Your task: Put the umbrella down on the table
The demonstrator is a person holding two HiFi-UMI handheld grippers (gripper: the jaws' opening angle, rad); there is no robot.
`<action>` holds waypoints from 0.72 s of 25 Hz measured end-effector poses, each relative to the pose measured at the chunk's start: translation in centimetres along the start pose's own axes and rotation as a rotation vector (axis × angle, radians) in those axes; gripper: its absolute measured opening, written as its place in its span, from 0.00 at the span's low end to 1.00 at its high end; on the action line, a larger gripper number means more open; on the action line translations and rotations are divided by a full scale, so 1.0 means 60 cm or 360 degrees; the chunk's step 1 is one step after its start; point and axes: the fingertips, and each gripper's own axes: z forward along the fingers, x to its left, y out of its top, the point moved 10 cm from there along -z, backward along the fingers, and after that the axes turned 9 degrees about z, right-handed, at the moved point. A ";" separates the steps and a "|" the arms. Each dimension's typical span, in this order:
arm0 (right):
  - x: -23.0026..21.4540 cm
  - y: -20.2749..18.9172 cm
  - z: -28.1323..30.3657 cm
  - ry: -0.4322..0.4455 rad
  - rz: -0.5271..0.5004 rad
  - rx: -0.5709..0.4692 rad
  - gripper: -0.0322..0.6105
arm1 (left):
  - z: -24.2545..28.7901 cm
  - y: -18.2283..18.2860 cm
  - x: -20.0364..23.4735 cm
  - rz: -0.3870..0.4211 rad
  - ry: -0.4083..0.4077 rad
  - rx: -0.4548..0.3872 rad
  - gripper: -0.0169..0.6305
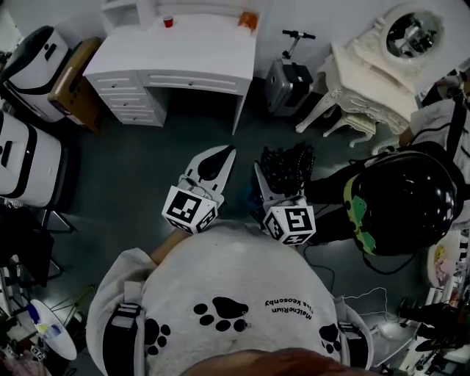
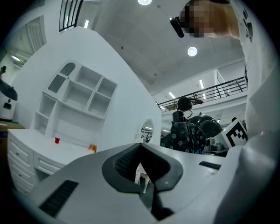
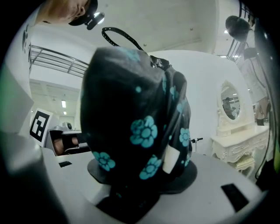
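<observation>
Umbrella [image 3: 135, 131], folded, is sitting pinched in the right gripper [image 1: 283, 170]; left gripper [image 1: 218, 160] beside it is holding jaws pressed together, empty. Table [image 1: 198, 51] is standing well ahead, placing not yet done.

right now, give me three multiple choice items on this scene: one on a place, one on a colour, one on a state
1. Where is the red cup? A on the white desk; B on the floor; C on a chair.
2. What colour are the flowers on the umbrella? A red; B teal; C yellow.
3. The right hand-held gripper is: A open and empty; B shut on the umbrella; C out of view.
Answers: 1 A, it stands at the back of the desktop; 2 B, teal blooms on black fabric; 3 B, its jaws clamp the folded umbrella.
</observation>
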 end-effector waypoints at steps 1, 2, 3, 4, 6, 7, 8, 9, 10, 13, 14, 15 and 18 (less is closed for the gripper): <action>-0.007 0.001 0.013 0.0000 0.0003 0.0010 0.45 | 0.010 -0.003 0.008 -0.0003 0.0000 0.0014 0.05; -0.013 0.002 0.024 0.0003 0.0006 0.0021 0.45 | 0.018 -0.006 0.014 -0.0011 0.0003 0.0020 0.05; -0.019 0.002 0.034 0.0007 0.0009 0.0038 0.45 | 0.024 -0.008 0.019 -0.0022 0.0008 0.0017 0.05; -0.024 0.001 0.041 0.0010 0.0012 0.0063 0.45 | 0.028 -0.010 0.023 -0.0036 0.0017 0.0003 0.05; -0.029 -0.006 0.052 0.0015 0.0020 0.0112 0.45 | 0.028 -0.012 0.030 -0.0062 0.0043 -0.0031 0.05; -0.029 -0.010 0.057 0.0020 0.0027 0.0121 0.45 | 0.024 -0.016 0.034 -0.0070 0.0058 -0.0029 0.05; -0.027 -0.015 0.061 0.0028 0.0034 0.0126 0.45 | 0.019 -0.020 0.038 -0.0074 0.0072 -0.0012 0.05; -0.026 -0.020 0.066 0.0039 0.0040 0.0130 0.45 | 0.015 -0.024 0.043 -0.0073 0.0082 0.0017 0.05; -0.026 -0.024 0.074 0.0052 0.0045 0.0136 0.45 | 0.013 -0.029 0.049 -0.0067 0.0090 0.0047 0.05; -0.027 -0.033 0.108 0.0088 0.0058 0.0158 0.45 | 0.017 -0.037 0.074 -0.0067 0.0141 0.0030 0.05; -0.028 -0.033 0.124 0.0098 0.0059 0.0161 0.45 | 0.022 -0.038 0.086 -0.0074 0.0161 0.0009 0.05; -0.029 -0.031 0.140 0.0106 0.0056 0.0163 0.45 | 0.028 -0.039 0.100 -0.0079 0.0176 -0.0003 0.05; -0.034 -0.018 0.194 0.0132 0.0040 0.0167 0.45 | 0.052 -0.038 0.143 -0.0083 0.0210 -0.0013 0.05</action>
